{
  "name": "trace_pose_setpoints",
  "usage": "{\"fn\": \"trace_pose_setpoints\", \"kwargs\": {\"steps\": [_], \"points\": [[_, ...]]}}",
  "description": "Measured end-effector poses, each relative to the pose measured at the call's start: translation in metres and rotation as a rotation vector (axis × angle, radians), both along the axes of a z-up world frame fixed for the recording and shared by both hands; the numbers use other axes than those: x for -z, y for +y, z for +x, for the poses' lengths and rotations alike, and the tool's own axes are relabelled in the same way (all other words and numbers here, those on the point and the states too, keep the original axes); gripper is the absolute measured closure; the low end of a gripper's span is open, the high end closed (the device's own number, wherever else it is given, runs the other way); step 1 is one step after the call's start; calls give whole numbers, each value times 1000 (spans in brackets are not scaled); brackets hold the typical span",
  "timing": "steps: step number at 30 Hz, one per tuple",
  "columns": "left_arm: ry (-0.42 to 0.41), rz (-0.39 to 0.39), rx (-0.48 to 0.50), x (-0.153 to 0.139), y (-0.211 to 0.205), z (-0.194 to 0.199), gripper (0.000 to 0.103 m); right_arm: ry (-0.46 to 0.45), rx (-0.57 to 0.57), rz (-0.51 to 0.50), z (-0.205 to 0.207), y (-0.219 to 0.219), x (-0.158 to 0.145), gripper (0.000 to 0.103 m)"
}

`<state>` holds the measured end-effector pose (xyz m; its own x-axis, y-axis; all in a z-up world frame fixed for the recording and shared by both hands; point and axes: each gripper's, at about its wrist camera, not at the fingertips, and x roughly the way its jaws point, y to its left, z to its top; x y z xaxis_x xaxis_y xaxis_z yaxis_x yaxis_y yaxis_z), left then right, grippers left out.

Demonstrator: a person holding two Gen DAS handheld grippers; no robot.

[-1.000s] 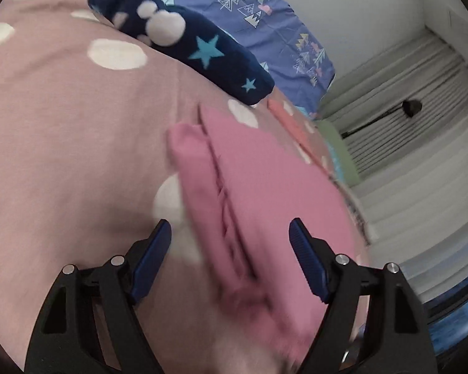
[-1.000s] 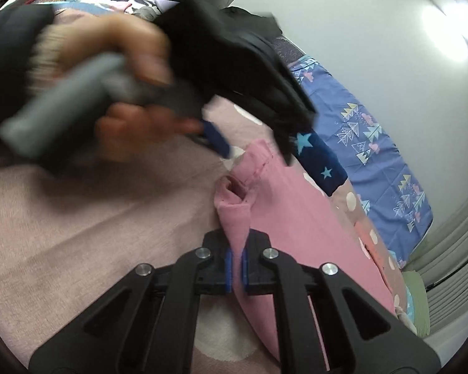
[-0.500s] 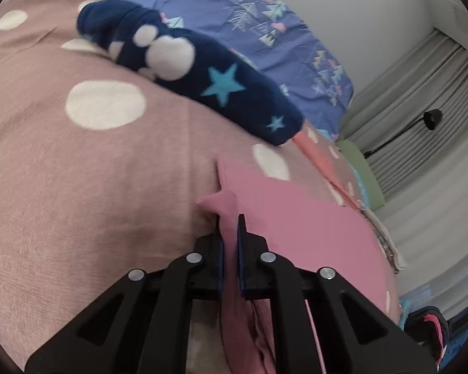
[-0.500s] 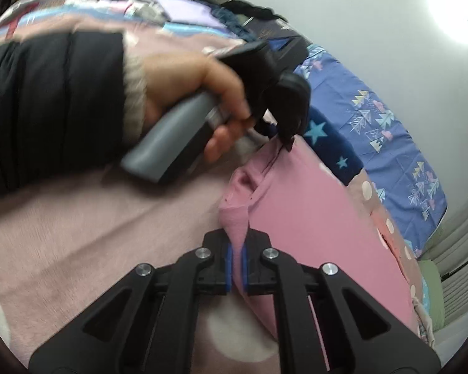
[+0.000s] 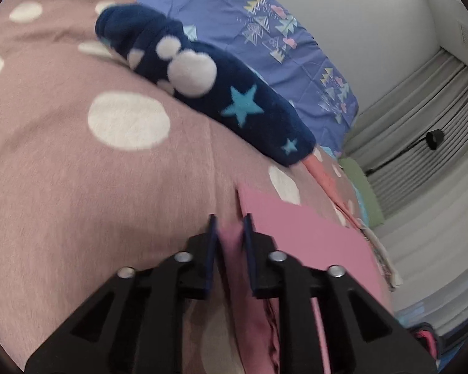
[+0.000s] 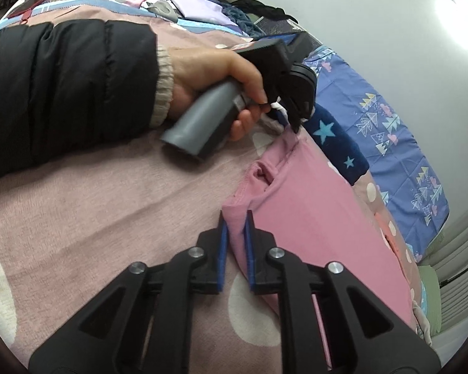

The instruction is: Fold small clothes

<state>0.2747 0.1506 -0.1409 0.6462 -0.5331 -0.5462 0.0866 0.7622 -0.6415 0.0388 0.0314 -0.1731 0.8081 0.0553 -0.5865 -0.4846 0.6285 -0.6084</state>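
Work surface: a pink blanket with white dots (image 5: 78,187) covered the bed; its cloth also filled the lower left of the right wrist view (image 6: 93,218).
Task item: a pink garment (image 6: 312,212) lay flat on the blanket, its body spread toward the right; in the left wrist view (image 5: 305,237) its near edge showed bunched folds.
Left gripper (image 5: 229,233): the jaws stood at a narrow gap, one on either side of a raised ridge of the pink garment at its corner. The cloth filled the gap, but the blur hid whether the pads pressed it.
Right gripper (image 6: 235,230): the jaws stood at a narrow gap around a folded edge of the pink garment. Cloth sat between the blue pads (image 6: 223,243); a thin space showed beside the left pad, so firm contact could not be told.
Left hand (image 6: 215,74): it gripped the grey handle of the left gripper, seen from the right wrist camera at the far corner of the garment. A black sleeve (image 6: 68,87) covered the arm.
Nearby item: a navy fleece piece with stars (image 5: 221,93) lay on the blanket just beyond the garment.
Background: a blue patterned quilt (image 5: 265,31) lay behind the fleece; grey curtains (image 5: 427,162) hung at the right.
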Motion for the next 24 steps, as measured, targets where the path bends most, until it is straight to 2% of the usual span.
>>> {"fn": "trace_pose_setpoints", "kwargs": {"steps": [3, 5, 6, 7, 8, 9, 10, 12, 14, 17, 19, 21, 23, 24], "points": [[-86, 22, -81, -13, 10, -7, 103, -20, 9, 41, -3, -5, -10, 95], [-115, 4, -122, -22, 25, -16, 103, -24, 20, 62, -6, -9, -15, 92], [-108, -7, -112, -24, 30, -20, 103, -29, 25, 60, -9, -10, -17, 85], [-97, -16, -87, -25, 32, -22, 93, -33, 26, 58, -11, -11, -17, 79], [-73, -20, -32, -24, 32, -26, 82, -40, 24, 49, -16, -12, -17, 78], [-50, -6, 12, -23, 29, -27, 56, -40, 26, 39, -17, -13, -16, 76], [-27, 21, 57, -22, 23, -29, 44, -36, 30, 26, -17, -13, -15, 71], [-1, 43, 110, -17, 11, -29, 44, -19, 37, -4, -14, -11, -9, 67], [72, 16, 181, -4, -6, -22, 44, -8, 56, -34, -9, -7, -2, 62], [40, 67, 205, -1, -26, -22, 43, -2, 77, -35, 1, -2, 2, 60], [37, 6, 234, 3, -35, -20, 43, 10, 97, -15, 12, 1, 1, 61], [28, 31, 241, 4, -47, -15, 43, 26, 127, 6, 26, 3, 2, 62], [18, 68, 242, 4, -54, -11, 50, 37, 159, 26, 34, 2, 1, 64], [22, 72, 239, 5, -54, -10, 60, 47, 178, 42, 39, 1, 0, 66]]}}
